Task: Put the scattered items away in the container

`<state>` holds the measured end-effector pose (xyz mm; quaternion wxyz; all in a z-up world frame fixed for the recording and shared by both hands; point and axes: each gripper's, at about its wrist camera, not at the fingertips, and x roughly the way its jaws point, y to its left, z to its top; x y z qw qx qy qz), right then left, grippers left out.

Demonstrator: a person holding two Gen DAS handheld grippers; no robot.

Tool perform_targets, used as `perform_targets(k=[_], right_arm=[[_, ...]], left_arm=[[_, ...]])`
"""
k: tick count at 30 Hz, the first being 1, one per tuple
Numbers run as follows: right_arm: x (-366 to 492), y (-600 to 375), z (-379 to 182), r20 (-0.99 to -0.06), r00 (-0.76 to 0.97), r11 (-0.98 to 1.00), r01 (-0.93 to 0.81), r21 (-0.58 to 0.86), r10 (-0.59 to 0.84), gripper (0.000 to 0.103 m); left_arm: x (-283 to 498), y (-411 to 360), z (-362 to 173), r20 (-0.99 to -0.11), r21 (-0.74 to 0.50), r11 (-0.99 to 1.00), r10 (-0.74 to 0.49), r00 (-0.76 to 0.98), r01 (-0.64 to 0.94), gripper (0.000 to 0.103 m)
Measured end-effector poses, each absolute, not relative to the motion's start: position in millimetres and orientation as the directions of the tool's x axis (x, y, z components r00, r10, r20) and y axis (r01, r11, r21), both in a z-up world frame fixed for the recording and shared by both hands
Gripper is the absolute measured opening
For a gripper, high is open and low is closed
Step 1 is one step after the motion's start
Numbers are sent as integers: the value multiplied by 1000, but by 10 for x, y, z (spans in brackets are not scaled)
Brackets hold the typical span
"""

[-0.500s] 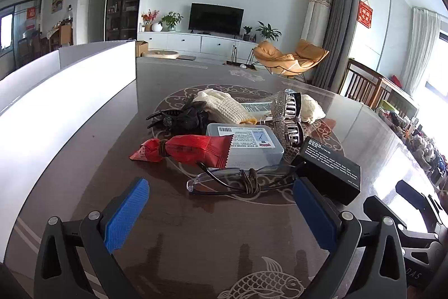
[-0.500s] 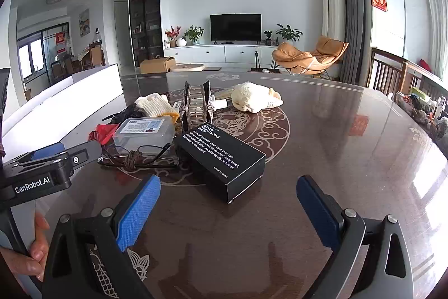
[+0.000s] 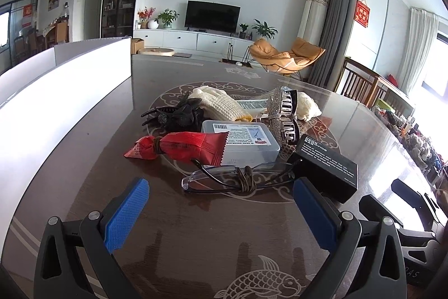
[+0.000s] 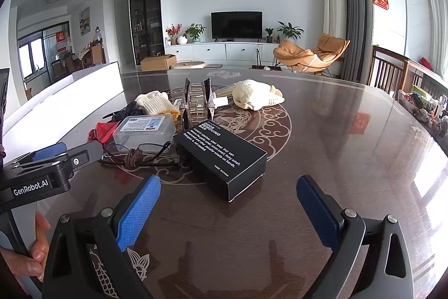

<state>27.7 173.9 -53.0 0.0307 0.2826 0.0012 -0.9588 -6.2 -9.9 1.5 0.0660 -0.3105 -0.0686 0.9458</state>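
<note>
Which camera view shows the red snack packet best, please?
The left wrist view: the red snack packet lies whole in front of the clear plastic box. In the right wrist view only a red corner shows beside that box.

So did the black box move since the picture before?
No. The black box sits in the same spot on the table's round pattern, beside the glasses.

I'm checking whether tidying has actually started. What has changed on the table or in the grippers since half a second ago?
Nothing visibly changed. The left gripper and right gripper are open and empty as before, short of the pile. The glasses, black box, red packet and clear plastic case lie where they were, none yet in the white container.
</note>
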Motion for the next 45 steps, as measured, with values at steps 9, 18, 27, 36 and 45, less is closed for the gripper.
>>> perform_targets(k=[9,18,27,36,45], right_arm=[[273,1738,-534,-543,-838,-998,61,11,-57,98],[270,1728,-534,-543,-838,-998,58,11,-55,98],[261,1726,-539,-546,-836,-998,57,9,-53,98],[249,1726,-552,-553,-832,-998,56,7,-50,98],[244,1735,-557,-558,-828,-998,54,10,-51,98]], left_arm=[[-58,-79,22,-577,-163,-983,164,-800,-84,103],[-58,-78,14,-575,-165,-983,165,-801,-84,103],[-53,-85,17,-574,-168,-982,165,-802,-82,103],[-49,-93,24,-573,-167,-982,165,-802,-83,103],[-48,-94,30,-571,-171,-982,168,-803,-83,103]])
